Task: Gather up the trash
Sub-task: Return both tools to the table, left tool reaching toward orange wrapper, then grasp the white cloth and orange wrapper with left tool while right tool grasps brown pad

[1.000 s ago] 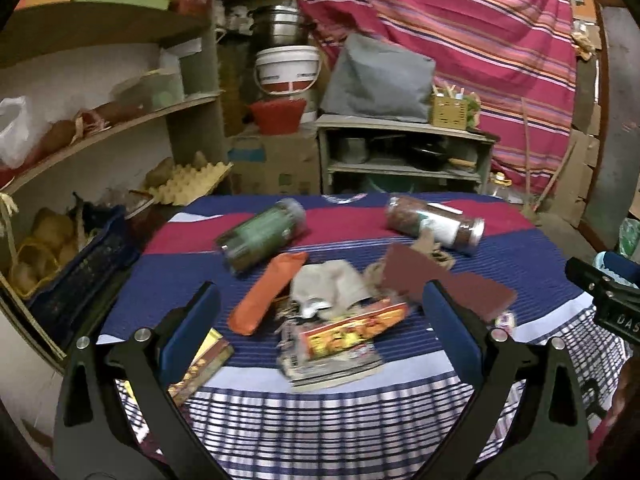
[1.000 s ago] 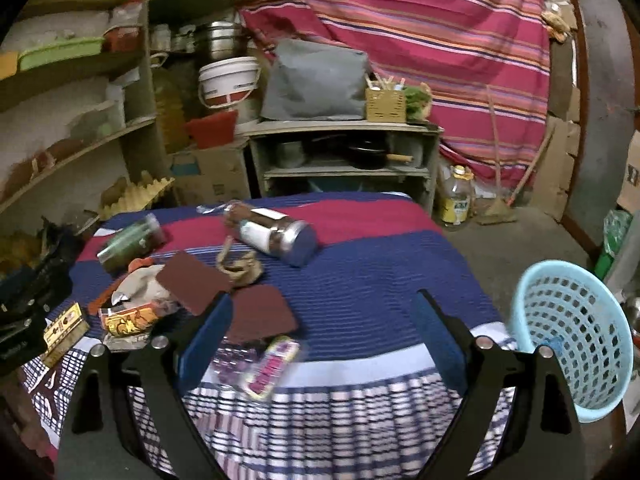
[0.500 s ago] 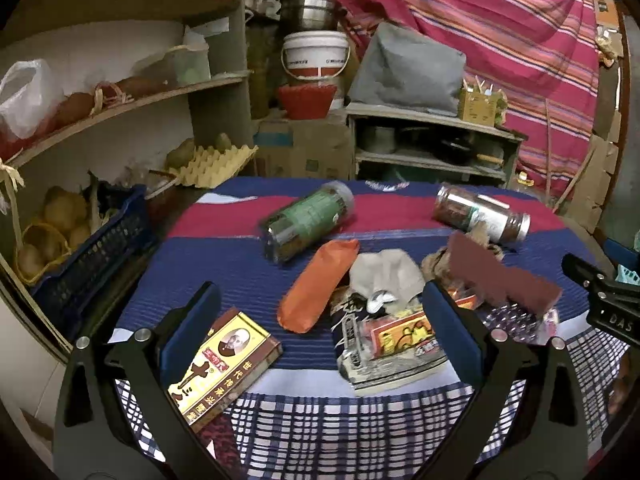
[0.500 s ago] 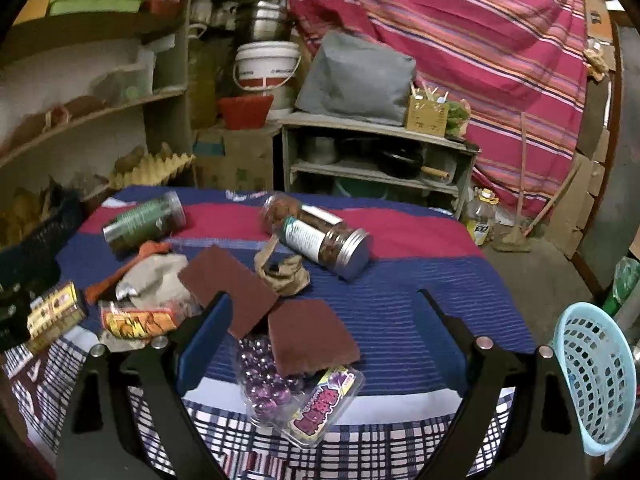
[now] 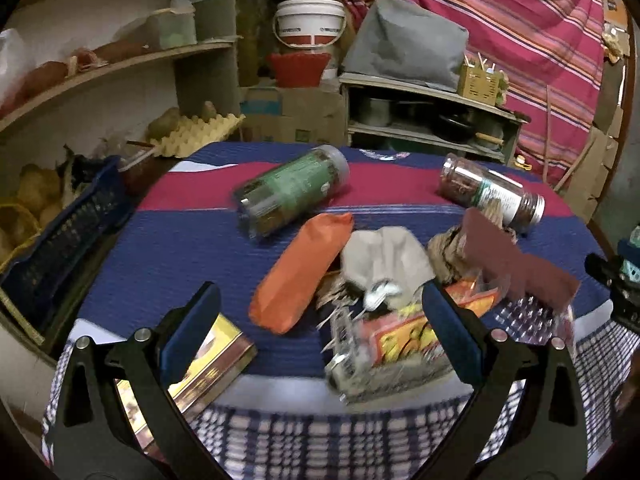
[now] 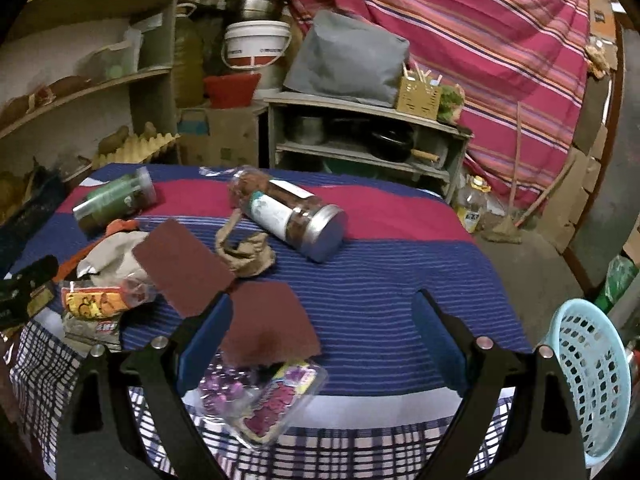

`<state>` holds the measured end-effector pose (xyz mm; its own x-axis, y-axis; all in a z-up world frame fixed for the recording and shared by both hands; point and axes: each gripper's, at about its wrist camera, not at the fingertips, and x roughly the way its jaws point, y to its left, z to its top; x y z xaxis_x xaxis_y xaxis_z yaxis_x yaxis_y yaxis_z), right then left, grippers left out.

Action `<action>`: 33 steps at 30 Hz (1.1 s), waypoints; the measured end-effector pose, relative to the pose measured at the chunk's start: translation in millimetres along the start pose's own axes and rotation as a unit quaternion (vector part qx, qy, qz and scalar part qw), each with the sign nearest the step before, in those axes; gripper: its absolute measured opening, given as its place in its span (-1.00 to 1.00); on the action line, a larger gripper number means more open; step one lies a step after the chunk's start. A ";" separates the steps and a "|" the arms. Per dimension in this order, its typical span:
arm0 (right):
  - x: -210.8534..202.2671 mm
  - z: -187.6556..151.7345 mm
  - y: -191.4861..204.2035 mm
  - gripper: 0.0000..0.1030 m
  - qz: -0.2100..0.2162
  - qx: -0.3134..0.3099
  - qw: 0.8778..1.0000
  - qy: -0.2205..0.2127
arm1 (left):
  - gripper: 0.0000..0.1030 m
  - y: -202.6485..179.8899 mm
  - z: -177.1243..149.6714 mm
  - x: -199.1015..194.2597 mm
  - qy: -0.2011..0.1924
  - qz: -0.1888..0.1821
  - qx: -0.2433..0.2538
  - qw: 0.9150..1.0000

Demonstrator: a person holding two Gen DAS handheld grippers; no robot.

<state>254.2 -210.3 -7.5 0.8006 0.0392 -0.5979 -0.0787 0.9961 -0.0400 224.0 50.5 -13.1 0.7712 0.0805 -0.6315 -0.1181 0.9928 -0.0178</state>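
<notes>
Both claws are spread wide with nothing in them: left gripper [image 5: 320, 320] over the wrapper pile, right gripper [image 6: 324, 336] over the near edge of the table [image 6: 380, 280].

The clear blister pack [image 6: 264, 396] lying at that near edge, half under a brown pad [image 6: 268, 324], looks light, crackly and slick, so pinching across its short width seems the best bet. Its long axis runs diagonally, one end toward the near edge.

The orange pouch [image 5: 300, 276] mid-table looks soft and squashy, and its long axis runs from the near-left up toward the far-right. The blue basket [image 6: 592, 376] sits off the table's right edge.
</notes>
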 end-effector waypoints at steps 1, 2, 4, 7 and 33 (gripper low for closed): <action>0.5 0.2 -4.0 0.73 0.001 0.007 1.000 0.000 | 0.88 -3.9 3.7 4.3 0.001 -0.001 0.005 1.000; 1.3 0.4 -7.9 0.73 0.002 0.014 1.000 0.001 | 0.86 -7.8 6.9 8.5 0.001 0.001 0.012 1.000; 3.4 0.6 -13.5 0.73 0.002 0.024 1.000 0.004 | 0.75 -14.9 11.2 14.8 0.004 -0.004 0.022 1.000; 7.3 0.2 -20.6 0.73 0.002 0.036 0.999 0.009 | 0.63 -24.8 15.9 29.9 0.022 -0.021 0.033 0.999; 40.3 -16.8 18.0 0.73 0.072 0.002 0.996 0.057 | -0.59 -11.0 8.0 16.6 0.023 -0.033 0.031 0.999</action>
<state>275.0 -192.1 -45.8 0.7090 0.1727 -0.6837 -0.1850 0.9811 0.0559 243.1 41.6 -17.1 0.7464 0.0119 -0.6654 -0.0280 0.9995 -0.0134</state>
